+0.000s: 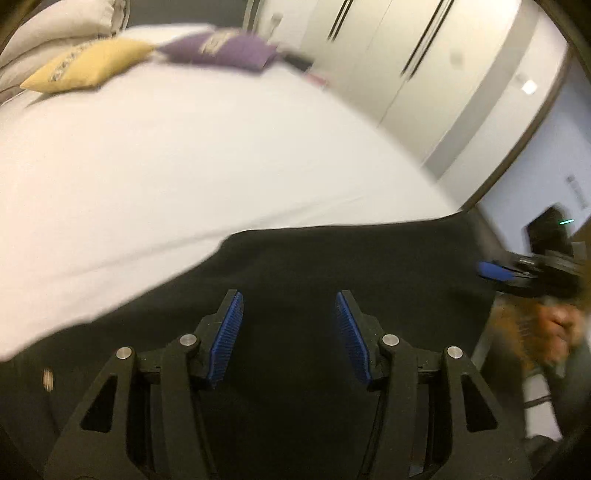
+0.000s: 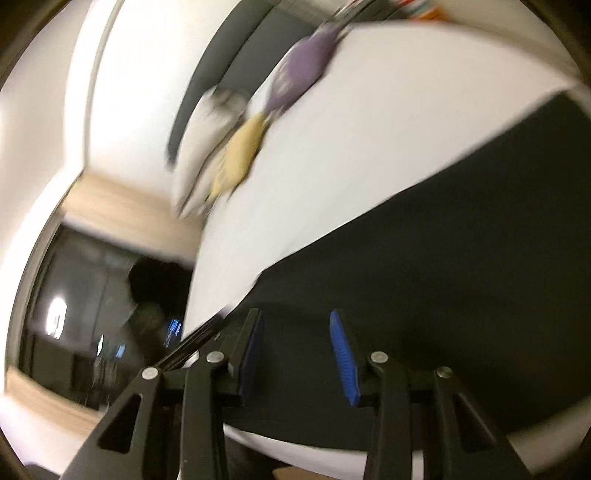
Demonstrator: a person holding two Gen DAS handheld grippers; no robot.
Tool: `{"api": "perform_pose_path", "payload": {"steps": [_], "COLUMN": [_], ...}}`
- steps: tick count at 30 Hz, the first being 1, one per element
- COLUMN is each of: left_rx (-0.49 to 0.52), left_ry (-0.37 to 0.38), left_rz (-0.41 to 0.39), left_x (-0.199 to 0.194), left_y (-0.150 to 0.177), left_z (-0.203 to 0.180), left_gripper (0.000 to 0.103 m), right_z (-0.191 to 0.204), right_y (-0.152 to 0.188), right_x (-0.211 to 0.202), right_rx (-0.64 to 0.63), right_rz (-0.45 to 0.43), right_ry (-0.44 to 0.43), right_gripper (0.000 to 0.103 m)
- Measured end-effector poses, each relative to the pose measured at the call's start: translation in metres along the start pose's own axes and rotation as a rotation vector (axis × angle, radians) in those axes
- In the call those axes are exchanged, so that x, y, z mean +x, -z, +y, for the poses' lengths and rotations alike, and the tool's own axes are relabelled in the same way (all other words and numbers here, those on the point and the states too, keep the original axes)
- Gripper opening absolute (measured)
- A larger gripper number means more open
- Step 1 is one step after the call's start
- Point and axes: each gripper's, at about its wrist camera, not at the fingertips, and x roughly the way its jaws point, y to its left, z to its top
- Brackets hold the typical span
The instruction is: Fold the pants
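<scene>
pants (image 1: 332,266), black, lie spread flat on the bed (image 1: 184,166), at its near edge, their far border a straight line against the white sheet. both views blurred.

left gripper (image 1: 289,325): over the pants, well inside their dark cloth. fingers (image 1: 229,332) apart, blue ribbed pads facing each other, only dark cloth showing in the gap between them. cannot tell whether the tips touch the cloth.

right gripper (image 2: 295,350): over the pants near their edge, where white sheet shows just beside the cloth. fingers (image 2: 343,354) apart, nothing clamped. from the left view it sits at the pants' right side, beyond the cloth's edge, one blue pad pointing toward the pants.

yellow pillow (image 1: 88,62) and purple pillow (image 1: 225,48) lie side by side at the bed's far end, well apart from the pants. grey-white cushions (image 1: 55,29) stacked behind the yellow pillow. white wardrobe doors (image 1: 406,55) stand past the bed, beyond the purple pillow.
</scene>
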Motion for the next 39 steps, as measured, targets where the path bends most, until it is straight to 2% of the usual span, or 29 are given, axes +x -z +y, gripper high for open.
{"api": "perform_pose_path", "payload": {"steps": [2,4,5,7,8,9,10,11,13,16,18,21,22,24,26,27,28,29,31,34,35,36,37,39], "left_rx": [-0.005,0.019,0.025,-0.016,-0.040,-0.047,-0.049,-0.048,-0.045,-0.090,-0.120,-0.147,-0.142,-0.131,-0.128,-0.131,-0.134,-0.137,-0.139,-0.136,-0.133,-0.130,-0.129,-0.122], "left_ry": [-0.041,-0.077,-0.081,-0.075,-0.067,-0.072,-0.101,-0.119,-0.089,-0.092,-0.088,-0.090,-0.095,-0.103,-0.102,-0.100,-0.098,-0.097,-0.099,-0.107,-0.117,-0.117,-0.105,-0.073], "left_rz": [0.053,0.065,0.048,0.018,-0.003,-0.020,-0.033,-0.057,-0.121,-0.142,-0.128,-0.126,-0.131,-0.135,-0.141,-0.146,-0.154,-0.159,-0.162,-0.159,-0.162,-0.179,-0.201,-0.243], "left_x": [0.021,0.026,0.022,0.012,0.005,-0.001,-0.006,-0.014,-0.025,-0.028,-0.020,-0.012,-0.013,-0.012,-0.015,-0.015,-0.014,-0.014,-0.007,-0.006,-0.009,-0.014,-0.020,-0.027], "left_y": [0.006,0.022,0.032,0.047,0.053,0.056,0.057,0.056,0.047,0.041,0.044,0.051,0.051,0.050,0.059,0.061,0.064,0.066,0.059,0.060,0.059,0.057,0.056,0.045], "left_z": [0.008,0.012,0.014,0.021,0.024,0.023,0.022,0.020,0.018,0.032,0.042,0.055,0.053,0.052,0.054,0.055,0.058,0.059,0.052,0.051,0.050,0.047,0.043,0.038], "left_gripper": [0.051,0.050,0.050,0.051,0.050,0.051,0.051,0.051,0.051,0.051,0.051,0.051,0.051,0.051,0.051,0.051,0.051,0.051,0.051,0.051,0.051,0.051,0.051,0.051], "right_z": [0.001,-0.015,-0.028,-0.058,-0.062,-0.061,-0.056,-0.043,-0.006,0.057,0.092,0.119,0.117,0.115,0.112,0.103,0.100,0.090,0.077,0.085,0.091,0.099,0.104,0.109], "right_y": [-0.003,-0.003,-0.004,-0.014,-0.018,-0.024,-0.027,-0.030,-0.036,-0.037,-0.035,-0.023,-0.019,-0.013,-0.024,-0.033,-0.040,-0.050,-0.063,-0.068,-0.067,-0.064,-0.058,-0.043], "right_x": [0.044,0.066,0.070,0.064,0.056,0.047,0.043,0.040,0.050,0.087,0.129,0.186,0.194,0.228,0.256,0.257,0.262,0.262,0.262,0.245,0.234,0.213,0.200,0.187], "right_rx": [-0.007,0.002,0.010,0.098,0.107,0.092,0.068,0.020,-0.099,-0.296,-0.453,-0.709,-0.745,-0.800,-0.780,-0.753,-0.743,-0.712,-0.663,-0.691,-0.683,-0.667,-0.656,-0.630], "right_rz": [0.082,0.134,0.134,0.103,0.080,0.058,0.048,0.039,0.059,0.157,0.221,0.290,0.316,0.385,0.394,0.358,0.333,0.307,0.290,0.234,0.211,0.181,0.184,0.221], "right_ry": [0.000,0.065,0.130,0.115,0.142,0.178,0.213,0.247,0.210,0.151,0.162,0.327,0.353,0.440,0.461,0.456,0.481,0.513,0.530,0.561,0.530,0.450,0.400,0.297], "right_gripper": [0.041,0.041,0.030,0.008,0.007,0.008,0.015,0.033,0.049,0.049,0.049,0.049,0.049,0.044,0.041,0.037,0.021,0.012,0.000,0.000,0.000,0.001,0.005,0.005]}}
